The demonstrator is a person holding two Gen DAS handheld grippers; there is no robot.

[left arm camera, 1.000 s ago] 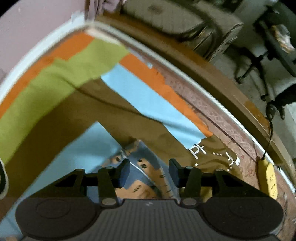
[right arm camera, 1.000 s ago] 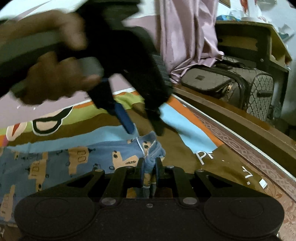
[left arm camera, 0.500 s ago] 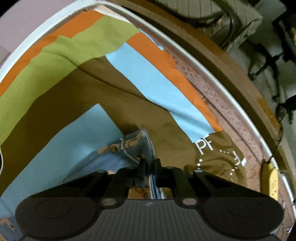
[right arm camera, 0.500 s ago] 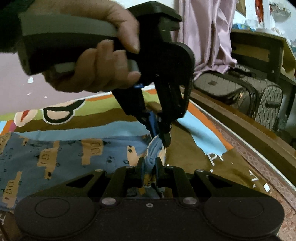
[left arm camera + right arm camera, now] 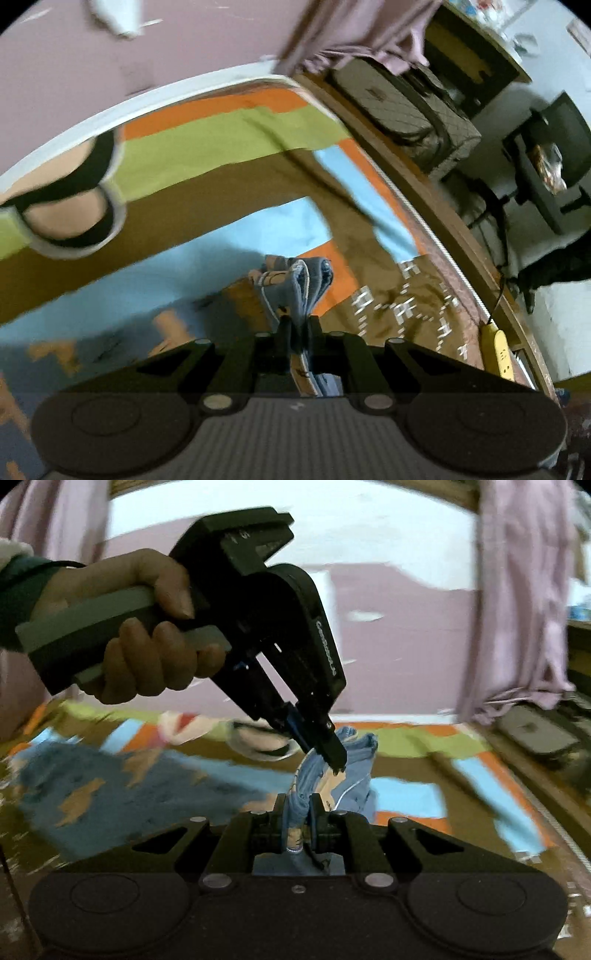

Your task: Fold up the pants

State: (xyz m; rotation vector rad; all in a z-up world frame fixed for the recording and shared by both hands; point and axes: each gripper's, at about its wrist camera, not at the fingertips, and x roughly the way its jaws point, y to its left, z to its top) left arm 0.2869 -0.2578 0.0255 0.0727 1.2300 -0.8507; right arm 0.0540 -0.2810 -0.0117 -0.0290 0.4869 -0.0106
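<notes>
The pants [image 5: 110,786] are blue with orange car prints and lie on a striped bedsheet [image 5: 221,147]. My left gripper [image 5: 298,325] is shut on a bunched blue edge of the pants [image 5: 303,284] and holds it above the sheet. My right gripper [image 5: 298,805] is shut on the same bunched end of the pants [image 5: 354,775]. In the right wrist view the left gripper [image 5: 334,757] shows just ahead, pinching the cloth right above my right fingers. The rest of the pants trails off to the left, blurred.
The bed's wooden side rail [image 5: 461,221] runs along the right. A patterned suitcase [image 5: 399,99] and a dark chair [image 5: 546,184] stand beyond it. A yellow power strip [image 5: 498,350] lies by the rail. Pink curtain [image 5: 517,590] hangs at the right.
The left gripper was open above the pants' end, came down and shut on it. Both grippers have since lifted the bunched end off the sheet and swung it leftwards.
</notes>
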